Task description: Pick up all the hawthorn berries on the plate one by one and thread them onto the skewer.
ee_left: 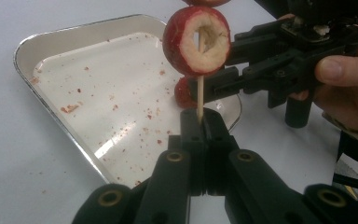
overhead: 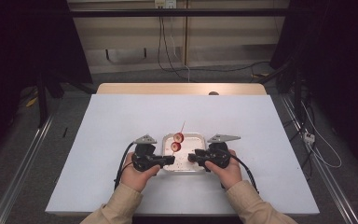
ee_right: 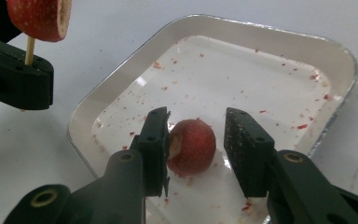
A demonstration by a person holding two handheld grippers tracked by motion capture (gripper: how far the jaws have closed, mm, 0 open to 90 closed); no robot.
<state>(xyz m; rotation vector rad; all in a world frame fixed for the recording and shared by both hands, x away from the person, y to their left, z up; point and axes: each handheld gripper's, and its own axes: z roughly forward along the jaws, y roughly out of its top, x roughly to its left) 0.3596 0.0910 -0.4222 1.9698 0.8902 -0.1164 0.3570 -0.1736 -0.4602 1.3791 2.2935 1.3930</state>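
High view: two hands enter from the bottom edge, the left gripper [overhead: 168, 160] and the right gripper [overhead: 192, 157] facing each other over the near edge of a metal tray [overhead: 197, 138] on the white worktop [overhead: 121, 121]. A skewer [overhead: 181, 129] carrying two red fruit slices rises between them. Left gripper view: the jaws are pressed together on the lower end of the skewer [ee_left: 199, 95], which stands upright; a cored fruit slice [ee_left: 196, 41] is threaded on it, and the tray floor [ee_left: 98, 93] is flecked with red crumbs. Right gripper view: the jaws stand apart around a loose fruit piece [ee_right: 193, 147] lying in the tray [ee_right: 279, 35]; one pad seems to touch it and the other stays clear. The left gripper [ee_right: 16, 77] appears at upper left.
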